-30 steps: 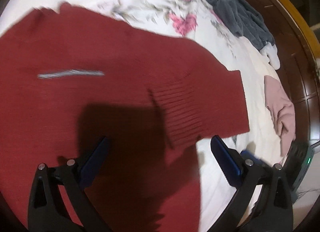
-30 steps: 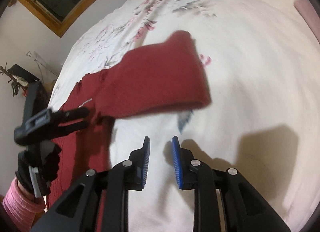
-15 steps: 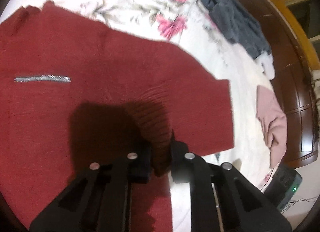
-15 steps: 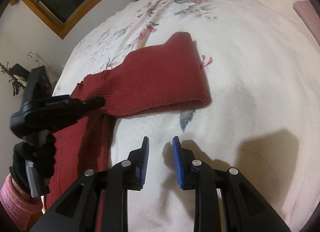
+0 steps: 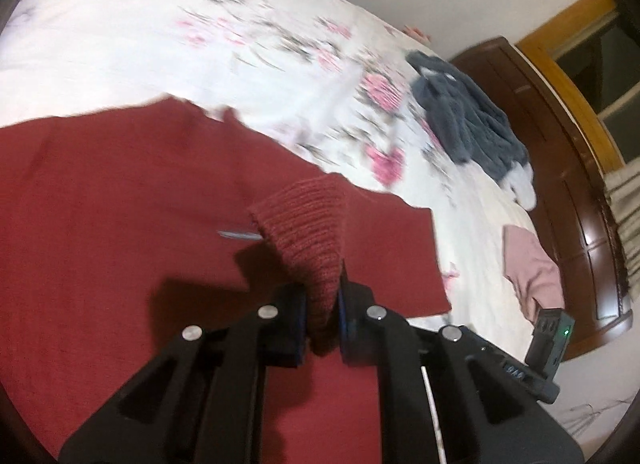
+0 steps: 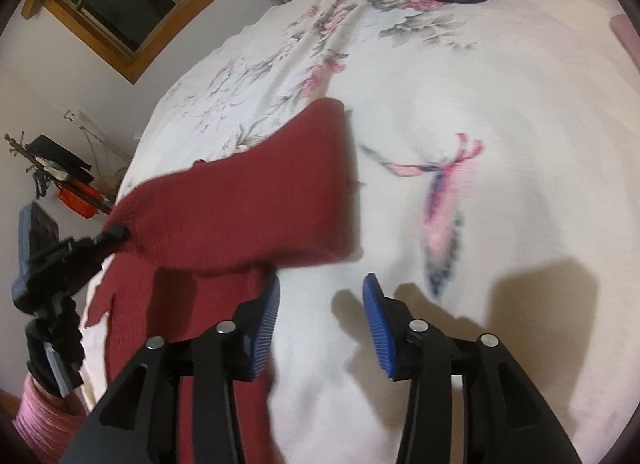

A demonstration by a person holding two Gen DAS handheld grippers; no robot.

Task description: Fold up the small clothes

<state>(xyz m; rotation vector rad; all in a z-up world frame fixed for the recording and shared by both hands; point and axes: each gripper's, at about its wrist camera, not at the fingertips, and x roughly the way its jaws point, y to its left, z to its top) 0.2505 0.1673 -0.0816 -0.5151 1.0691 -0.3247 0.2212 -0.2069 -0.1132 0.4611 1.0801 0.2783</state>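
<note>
Left wrist view is showing the red sweater lying spread on the bed, with its ribbed cuff lifted off the body and pinched between the fingers of the left gripper, which are clenching the knit tightly. From the right wrist view, the sleeve is hanging raised from that grip, stretching over the floral bedspread. The right gripper is hovering just beside the sweater's edge, its blue fingers standing apart and grasping nothing. Farther off on the bed, a grey fleece garment is lying near the dark wooden headboard, and a pink garment is lying nearer that edge.
</note>
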